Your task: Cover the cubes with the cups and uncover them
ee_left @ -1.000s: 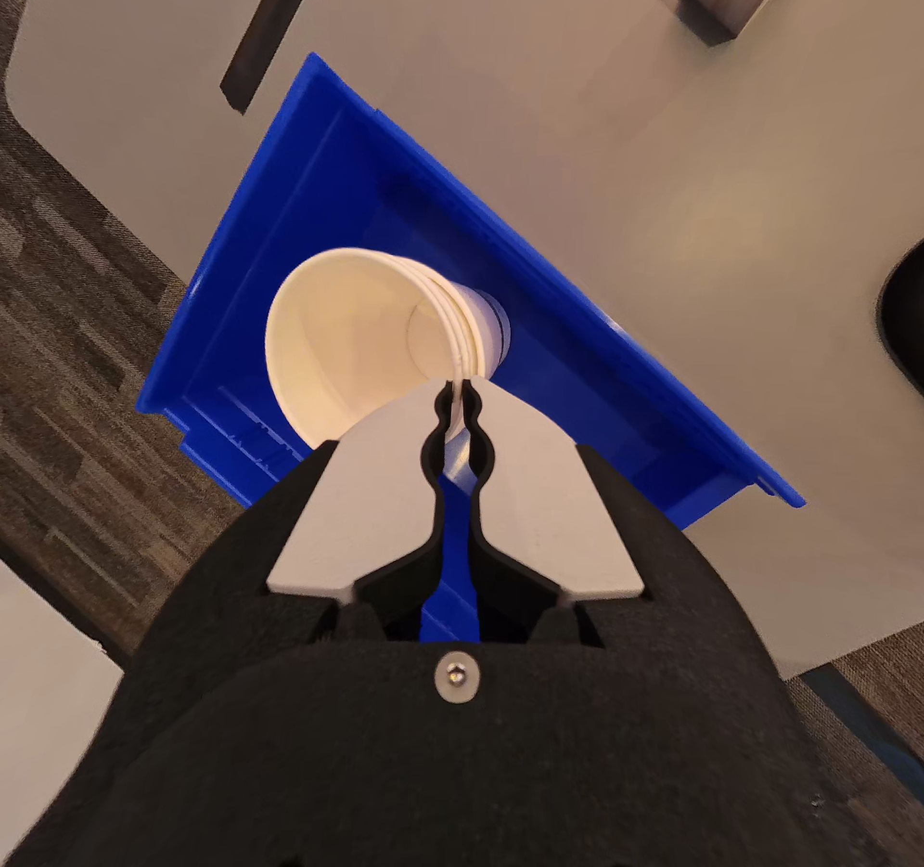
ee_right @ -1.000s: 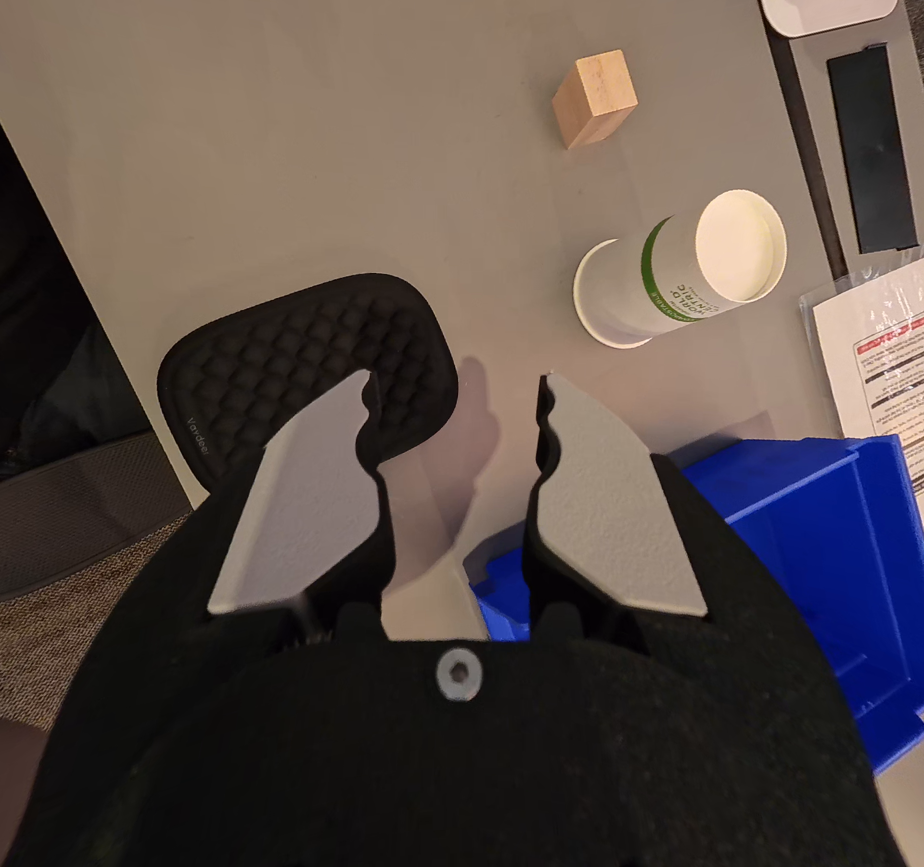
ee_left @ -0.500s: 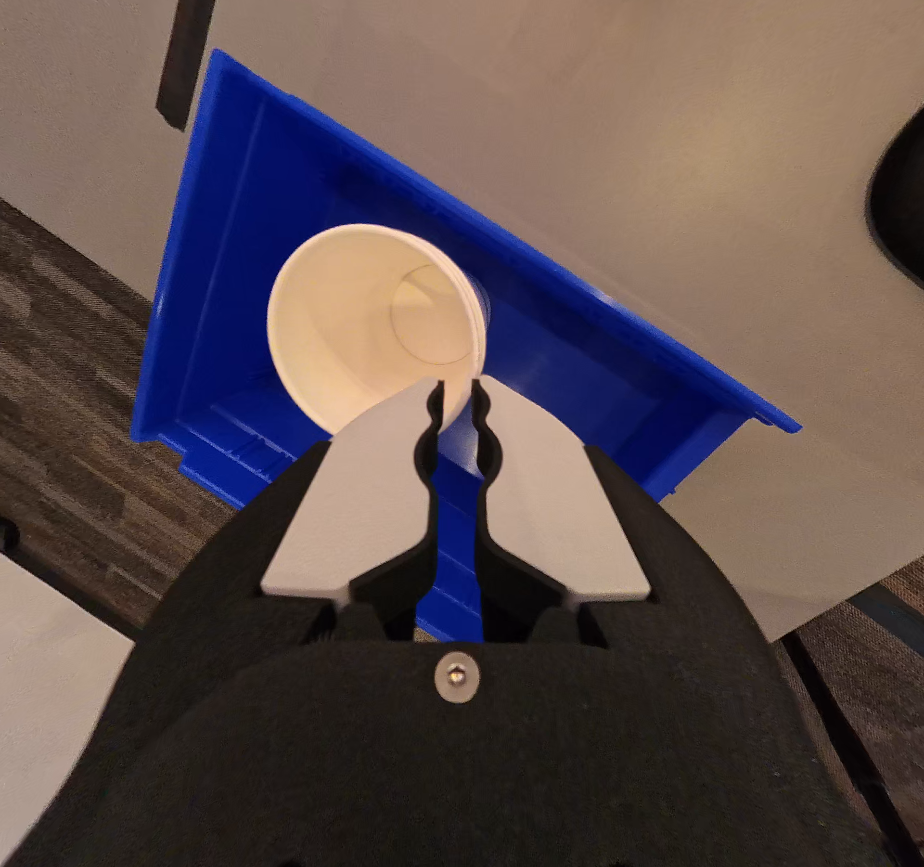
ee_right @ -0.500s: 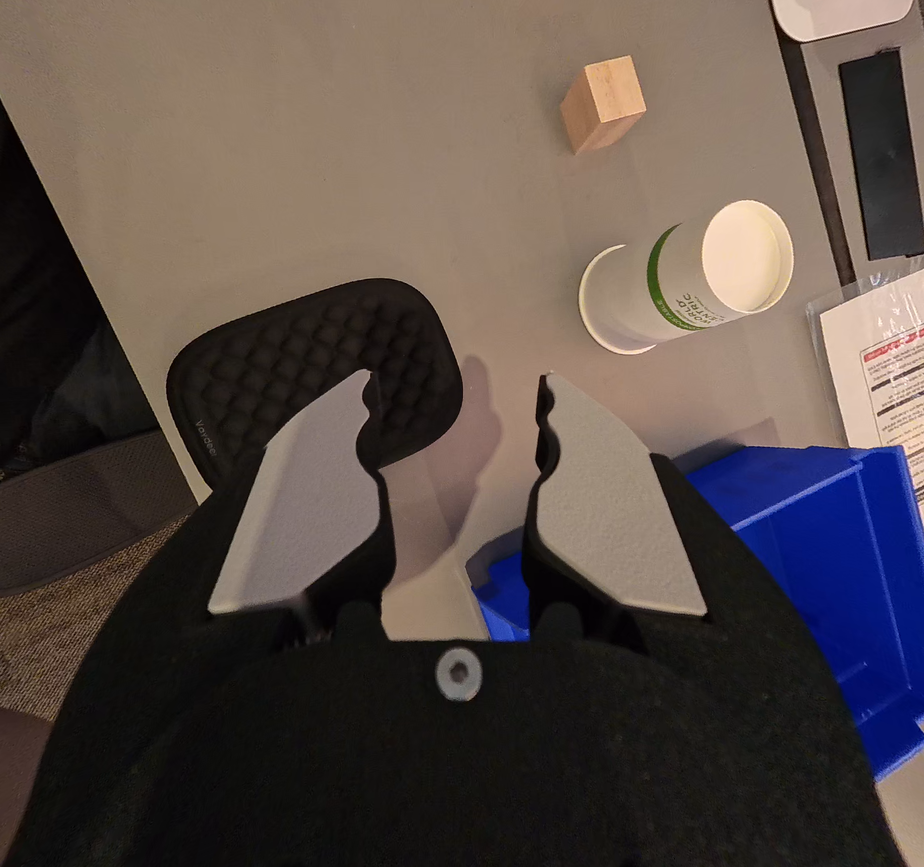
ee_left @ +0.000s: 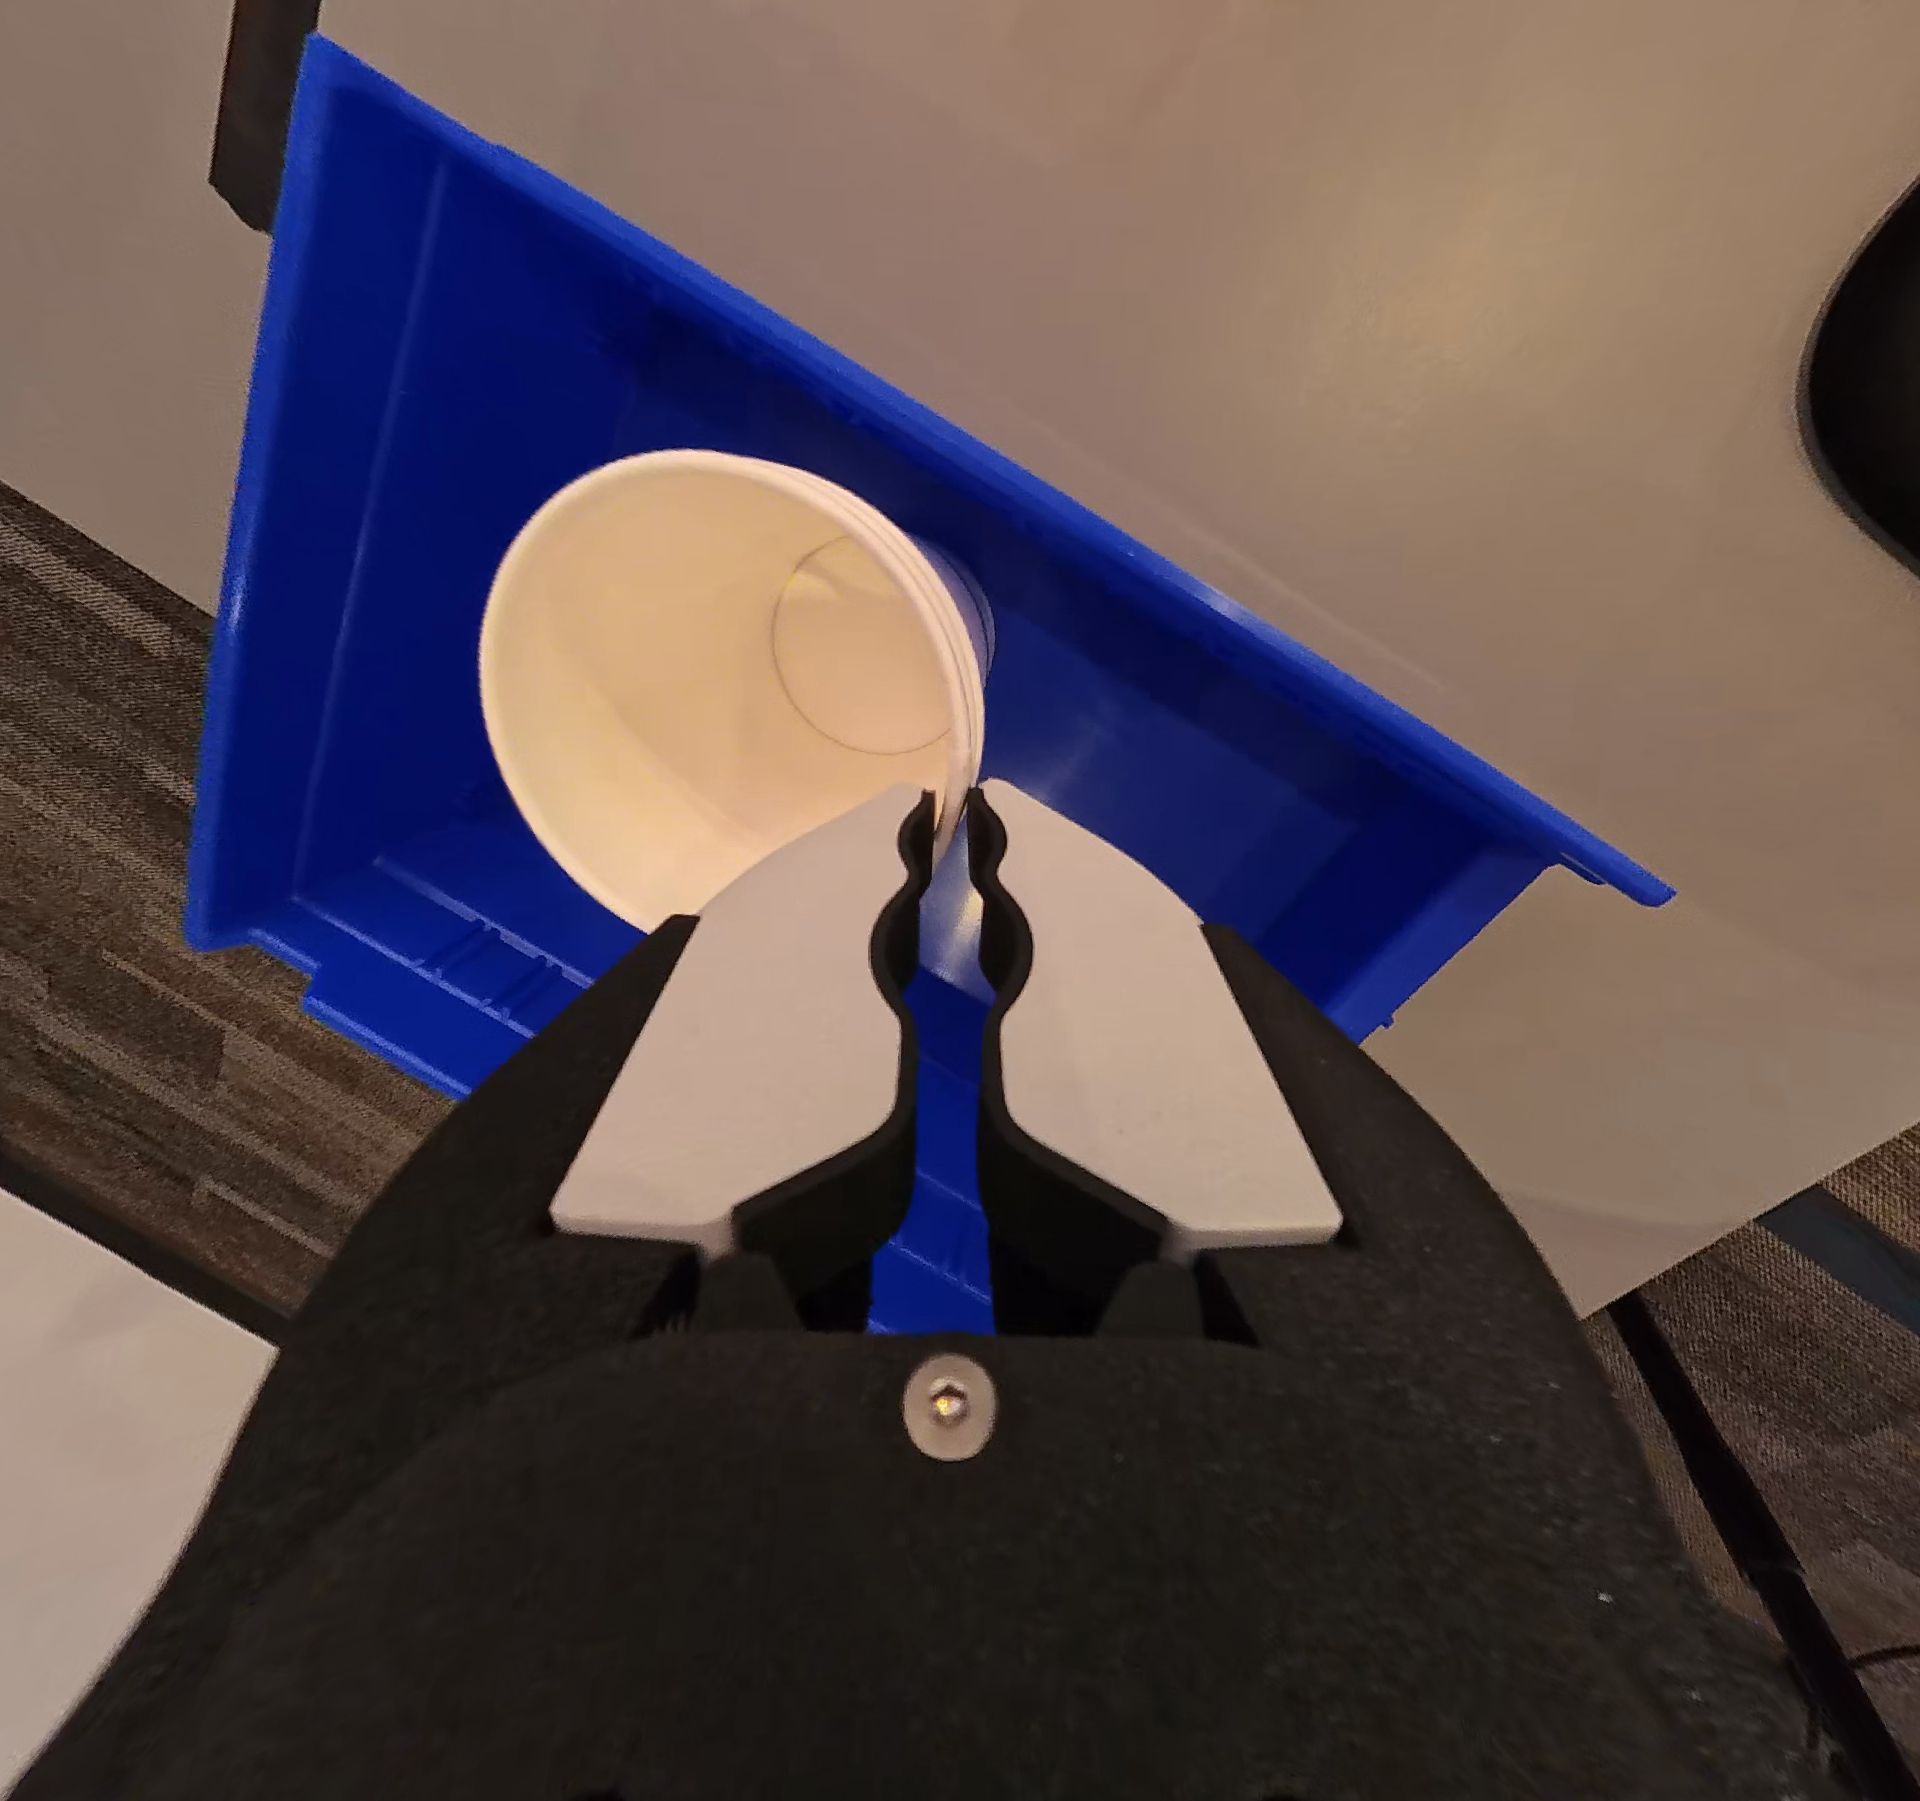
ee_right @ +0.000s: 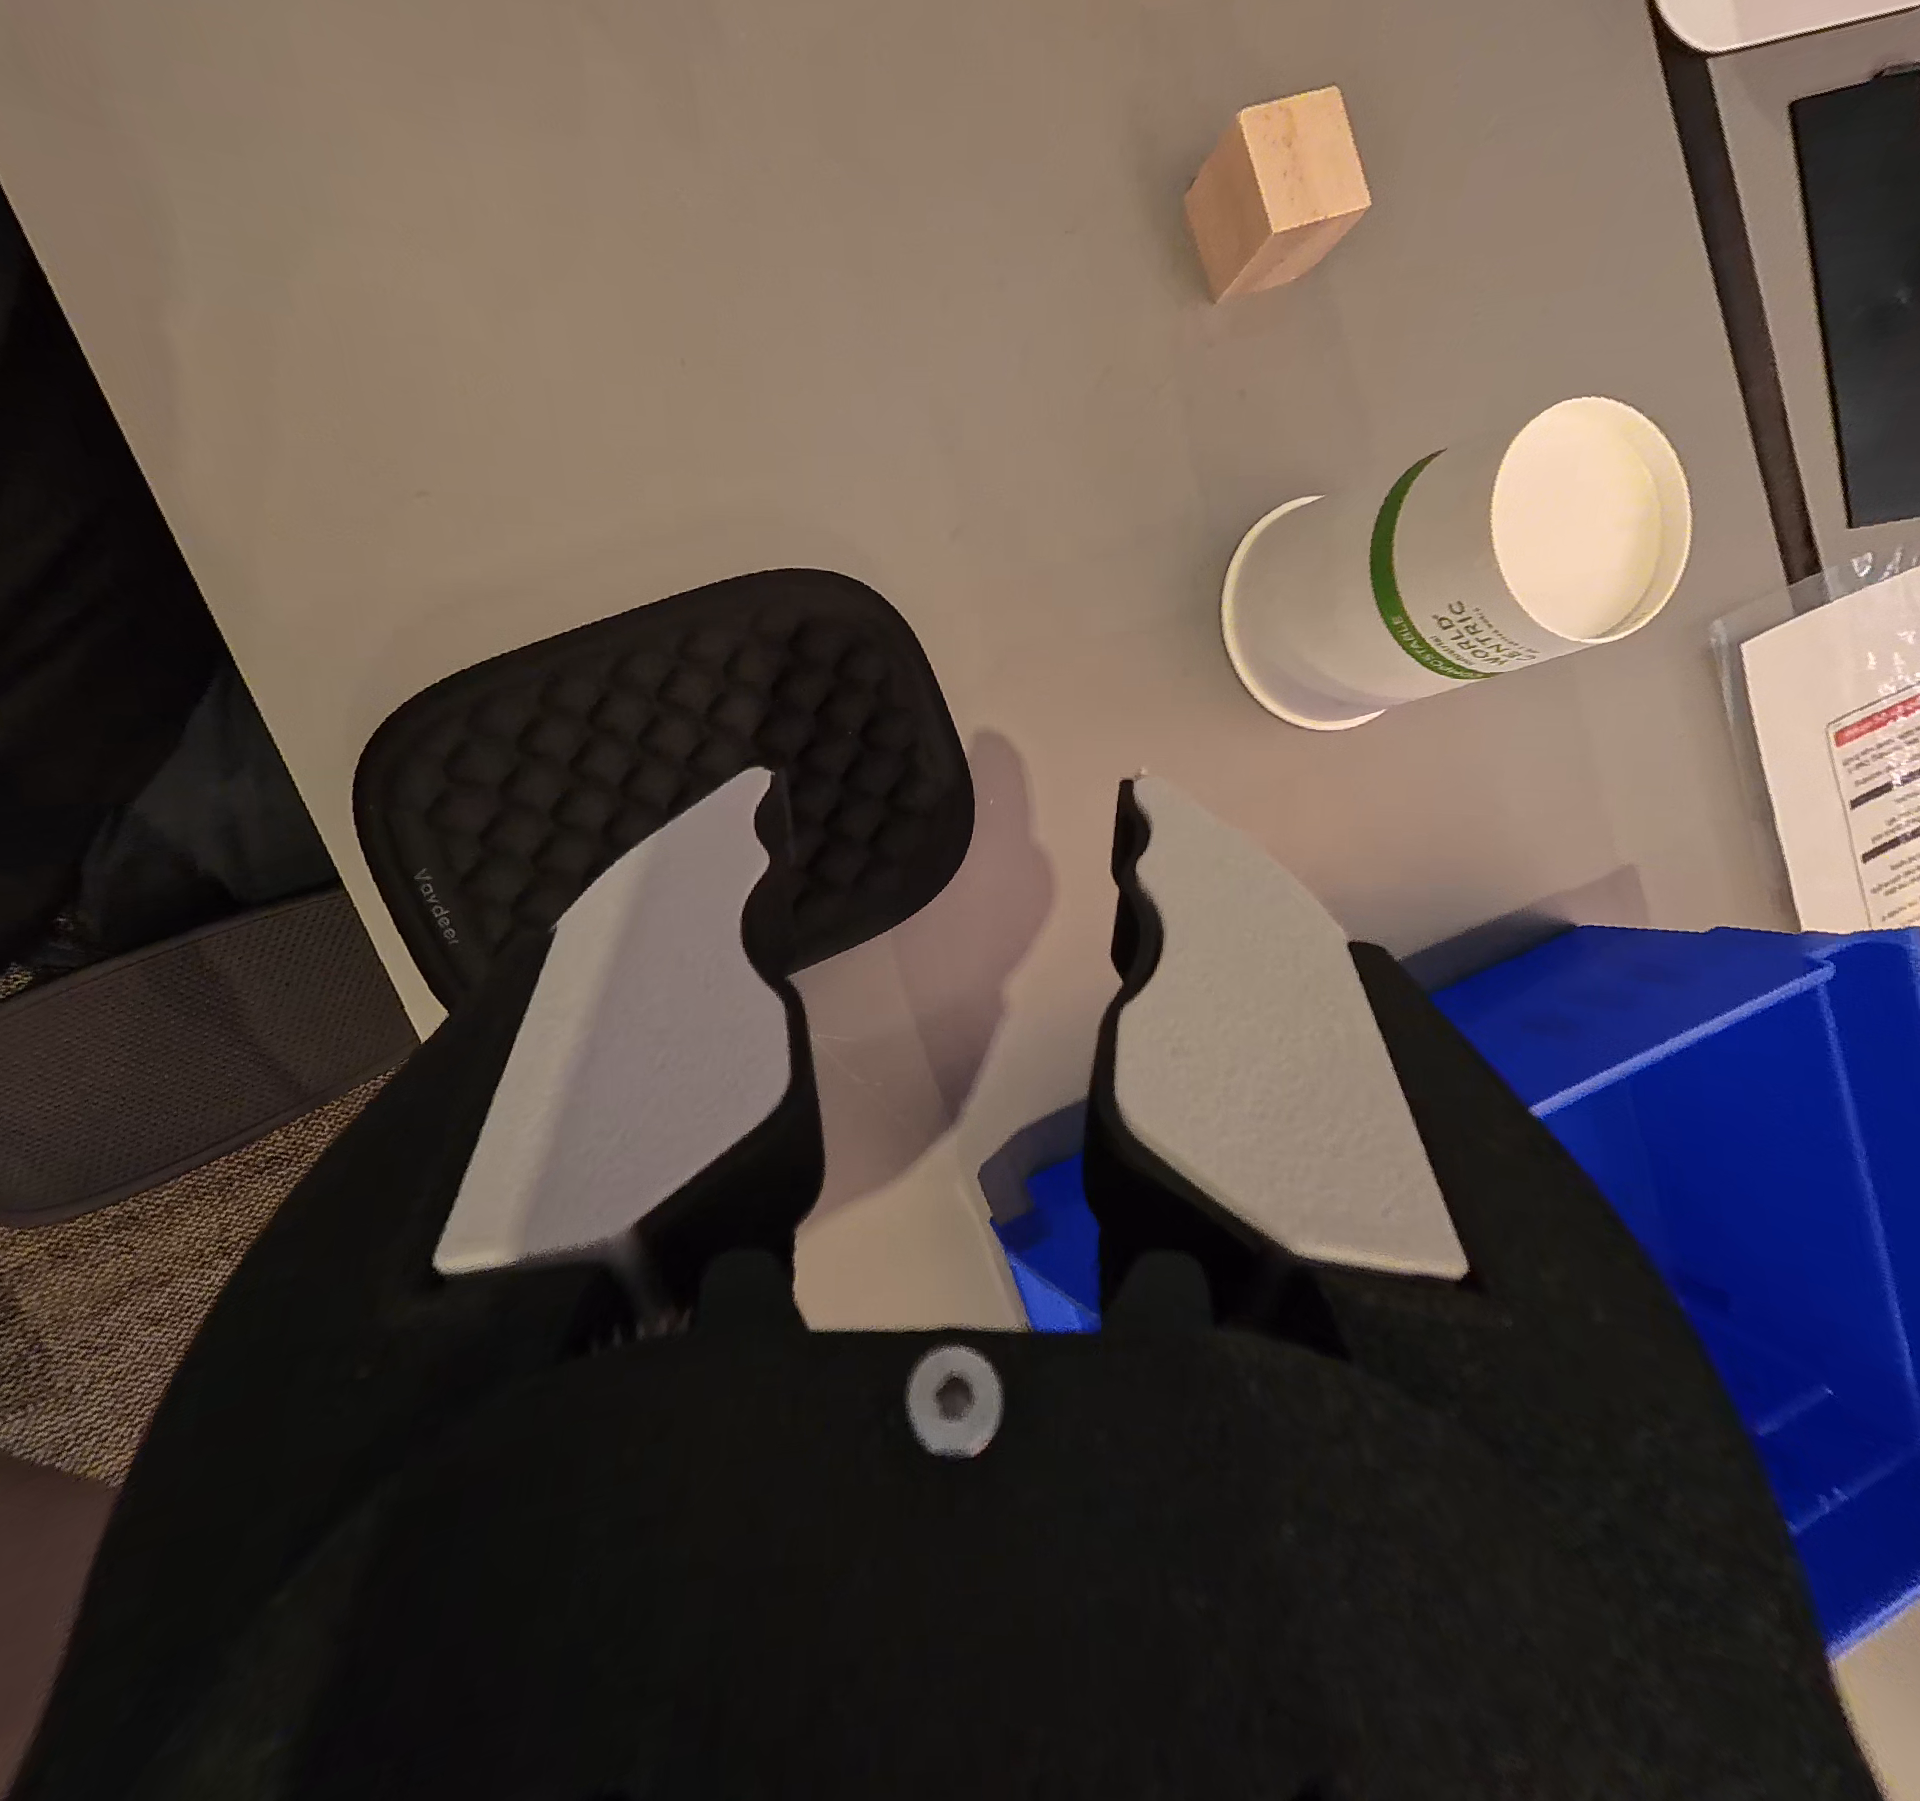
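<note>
Left gripper (ee_left: 948,795) clamped, right gripper (ee_right: 945,790) agape

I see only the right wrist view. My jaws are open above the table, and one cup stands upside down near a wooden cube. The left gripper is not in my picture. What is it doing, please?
Observer: The left gripper has its jaws shut on the rim of a stack of white cups.
Operator: Where is that stack?
Observer: It hangs tilted over the blue bin, with its mouth toward the camera. I cannot tell whether it touches the bin floor.
Operator: Is it really more than one cup?
Observer: Yes, several nested rims show along its edge.
</note>
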`<state>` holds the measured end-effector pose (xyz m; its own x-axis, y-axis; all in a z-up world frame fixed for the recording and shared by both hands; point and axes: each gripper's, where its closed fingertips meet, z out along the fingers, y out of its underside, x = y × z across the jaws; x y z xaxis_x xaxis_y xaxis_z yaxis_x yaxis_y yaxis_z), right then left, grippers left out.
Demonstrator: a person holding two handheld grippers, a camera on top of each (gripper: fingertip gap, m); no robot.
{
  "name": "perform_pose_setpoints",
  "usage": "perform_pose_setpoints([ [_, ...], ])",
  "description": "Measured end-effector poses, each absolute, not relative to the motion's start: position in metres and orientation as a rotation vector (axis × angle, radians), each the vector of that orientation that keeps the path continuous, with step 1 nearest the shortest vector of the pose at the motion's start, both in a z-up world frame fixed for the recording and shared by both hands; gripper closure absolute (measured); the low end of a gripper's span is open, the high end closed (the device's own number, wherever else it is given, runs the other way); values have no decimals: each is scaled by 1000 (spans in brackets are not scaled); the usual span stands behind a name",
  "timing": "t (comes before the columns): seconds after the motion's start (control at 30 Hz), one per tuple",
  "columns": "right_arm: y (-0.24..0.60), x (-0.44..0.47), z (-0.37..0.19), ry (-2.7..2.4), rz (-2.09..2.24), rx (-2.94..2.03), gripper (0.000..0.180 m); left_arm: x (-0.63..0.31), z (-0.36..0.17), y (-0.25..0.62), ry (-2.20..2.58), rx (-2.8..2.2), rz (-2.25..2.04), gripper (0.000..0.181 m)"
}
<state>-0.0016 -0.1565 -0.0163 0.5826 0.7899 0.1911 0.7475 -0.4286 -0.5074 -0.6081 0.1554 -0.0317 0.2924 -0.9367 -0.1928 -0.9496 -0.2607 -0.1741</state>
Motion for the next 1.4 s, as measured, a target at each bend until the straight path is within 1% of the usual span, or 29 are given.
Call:
perform_pose_setpoints([
  [0.33,-157,-1,-20,-1228,109,-2277,121,-604,-31,153,1749,-2306,50,178],
  [0.93,-159,2,-21,-1226,108,-2275,121,-601,-26,148,1701,-2353,-19,177],
  [1.03,-160,3,-22,-1227,108,-2279,121,-600,-26,149,1690,-2353,-28,176],
  [1.1,-161,3,-21,-1227,106,-2278,122,-600,-26,150,1687,-2349,-23,171],
  [1.23,-162,4,-21,-1222,106,-2280,122,-599,-27,149,1684,-2348,-40,173],
  [1.3,-163,4,-21,-1222,109,-2281,122,-599,-27,148,1689,-2350,-48,177],
  [1.4,-163,4,-23,-1228,111,-2286,123,-599,-27,148,1689,-2349,-45,177],
])
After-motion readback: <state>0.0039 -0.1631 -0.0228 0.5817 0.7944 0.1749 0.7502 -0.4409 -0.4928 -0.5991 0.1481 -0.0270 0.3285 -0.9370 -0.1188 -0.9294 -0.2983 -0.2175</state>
